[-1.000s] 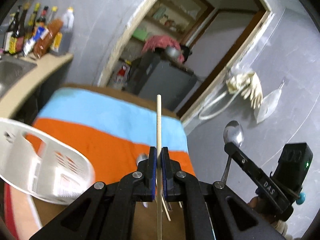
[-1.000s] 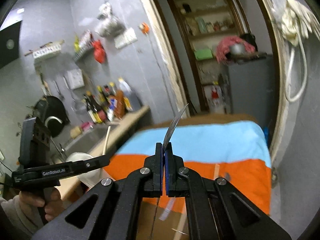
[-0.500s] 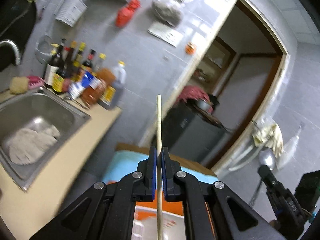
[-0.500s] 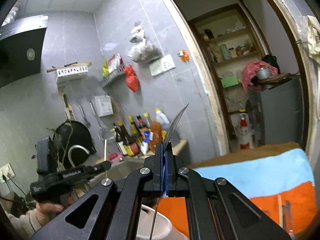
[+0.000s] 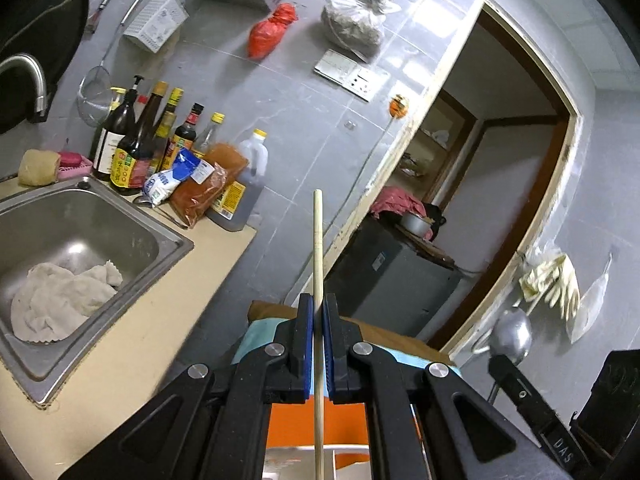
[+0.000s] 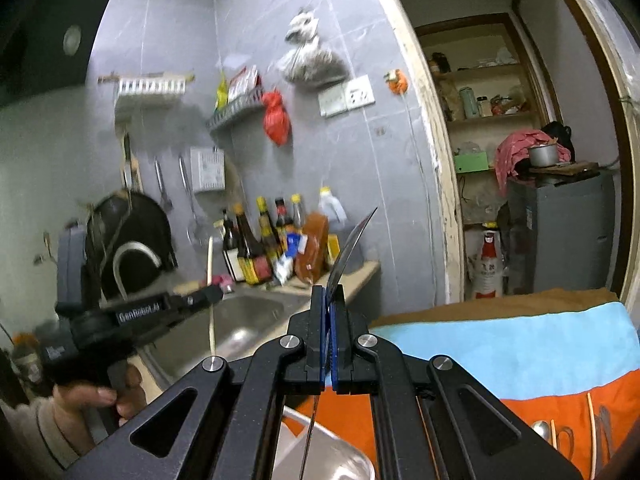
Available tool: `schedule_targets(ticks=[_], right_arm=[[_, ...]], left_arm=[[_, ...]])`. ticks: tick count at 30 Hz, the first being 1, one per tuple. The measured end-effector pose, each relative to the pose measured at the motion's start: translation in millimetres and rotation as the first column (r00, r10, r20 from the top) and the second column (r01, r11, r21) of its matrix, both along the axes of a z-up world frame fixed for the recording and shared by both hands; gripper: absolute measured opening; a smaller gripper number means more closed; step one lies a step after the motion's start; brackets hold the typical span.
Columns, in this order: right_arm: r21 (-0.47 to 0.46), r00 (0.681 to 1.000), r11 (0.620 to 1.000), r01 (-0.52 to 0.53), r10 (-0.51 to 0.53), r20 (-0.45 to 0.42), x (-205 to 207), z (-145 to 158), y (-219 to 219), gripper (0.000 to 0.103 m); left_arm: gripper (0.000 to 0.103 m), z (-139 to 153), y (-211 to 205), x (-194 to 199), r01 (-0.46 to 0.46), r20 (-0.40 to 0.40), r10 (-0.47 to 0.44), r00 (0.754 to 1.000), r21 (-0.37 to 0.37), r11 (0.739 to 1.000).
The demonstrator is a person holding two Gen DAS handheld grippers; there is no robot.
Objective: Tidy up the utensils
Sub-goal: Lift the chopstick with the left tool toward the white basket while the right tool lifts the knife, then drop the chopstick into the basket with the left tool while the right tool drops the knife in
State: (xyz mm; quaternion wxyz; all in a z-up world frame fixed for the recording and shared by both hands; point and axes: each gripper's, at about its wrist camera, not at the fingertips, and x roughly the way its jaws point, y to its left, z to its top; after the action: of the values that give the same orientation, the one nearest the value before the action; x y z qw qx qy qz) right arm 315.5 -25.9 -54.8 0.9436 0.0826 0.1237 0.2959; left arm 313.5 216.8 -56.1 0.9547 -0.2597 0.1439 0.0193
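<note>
Left gripper point(image 5: 316, 350) clamped tight on a single wooden chopstick point(image 5: 318, 248), stick upright between the blue pads, long end sticking up past the jaws, lower end running down below them. Right gripper point(image 6: 329, 344) also closed, pinching a metal spoon point(image 6: 352, 246) by the handle, bowl up; spoon bowl point(image 5: 513, 334) shows at lower right of the left view. Both utensils are in the air, off the table, and both tools point toward the sink point(image 5: 100, 216) and counter point(image 5: 132, 344) side, only slightly nose-down. Sink has a white cloth point(image 5: 60, 300) lying in it; bottles point(image 5: 160, 148) line the wall behind. More utensils point(image 6: 568, 436) sit on the orange-and-blue cloth point(image 6: 520, 344) on the table at right, well apart from both grippers. Part of a pale container rim point(image 6: 320, 448) shows just below the right gripper; cannot tell what it is exactly, probably the holder. Step in hand looks like carrying the picked pieces to the holder, so the task is still early. To do it well: keep both grips firm, keep chopstick and spoon near vertical so the lower ends go in first, bring one gripper over the holder at a time so the two tools don't knock, lower before letting go. Thin stick could pivot in the pads if swung quickly. A person's hand point(image 6: 92, 396) wraps the left tool's pistol handle, sleeve at the wrist, tool held about level, left of and close beside the right gripper.
</note>
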Motion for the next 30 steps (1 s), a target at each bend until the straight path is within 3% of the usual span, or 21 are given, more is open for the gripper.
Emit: schedule_targets(ticks=[10, 24, 27, 29, 30], right_arm=[[-0.039, 1.000, 0.999, 0.007, -0.008, -0.024, -3, -19, -6, 0.002], [-0.047, 0.997, 0.999, -0.012, 0.009, -0.079, -6, -22, -9, 0.003], [-0.047, 0.995, 0.999, -0.017, 0.012, -0.098, -7, -21, -13, 0.005], [-0.044, 0.994, 0.999, -0.019, 0.014, -0.106, -8, -20, -16, 0.005], [-0.044, 0.994, 0.999, -0.020, 0.015, -0.108, -9, -19, -18, 0.006]], left_arm=[[0.005, -18, -15, -9, -0.014, -0.028, 0.016, 0.999, 0.086, 0.996], [0.010, -16, -18, -20, 0.033, -0.110, -0.022, 0.994, 0.104, 0.994], [0.027, -11, -19, -25, 0.035, -0.103, -0.025, 0.994, 0.095, 0.995], [0.046, -8, -19, -29, 0.025, -0.091, -0.018, 0.996, 0.081, 0.996], [0.046, -7, -19, -31, 0.021, -0.086, -0.015, 0.996, 0.072, 0.997]])
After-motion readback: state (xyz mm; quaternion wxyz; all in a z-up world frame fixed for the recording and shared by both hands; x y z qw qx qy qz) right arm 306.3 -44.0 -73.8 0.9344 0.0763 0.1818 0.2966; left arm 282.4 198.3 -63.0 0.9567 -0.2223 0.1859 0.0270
